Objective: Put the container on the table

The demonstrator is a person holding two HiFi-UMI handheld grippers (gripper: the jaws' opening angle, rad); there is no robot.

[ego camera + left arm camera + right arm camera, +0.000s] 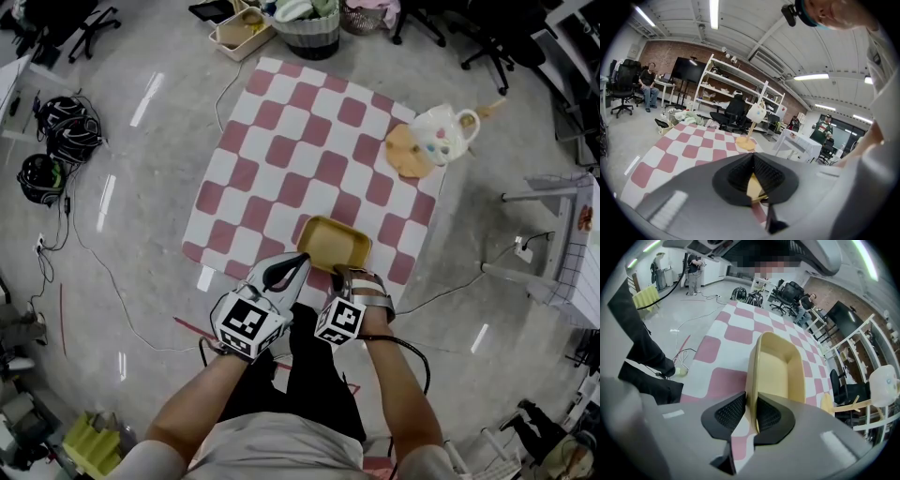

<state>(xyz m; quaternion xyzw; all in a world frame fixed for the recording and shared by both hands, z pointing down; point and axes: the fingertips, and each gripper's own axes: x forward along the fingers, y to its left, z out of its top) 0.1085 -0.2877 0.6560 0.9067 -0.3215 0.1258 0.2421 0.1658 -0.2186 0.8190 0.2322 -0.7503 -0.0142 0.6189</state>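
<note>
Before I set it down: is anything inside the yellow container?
The container looks empty in the right gripper view. The right gripper, clamped on the rim, covers its near corner, so that part is unseen.

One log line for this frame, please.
right hand-held gripper: shut on yellow container rim | left hand-held gripper: shut on yellow container | position: over checkered table, near edge | set down: cannot tell

smooth matt yellow plastic container [333,242], soft checked cloth [281,155], glossy grey floor [141,234]
</note>
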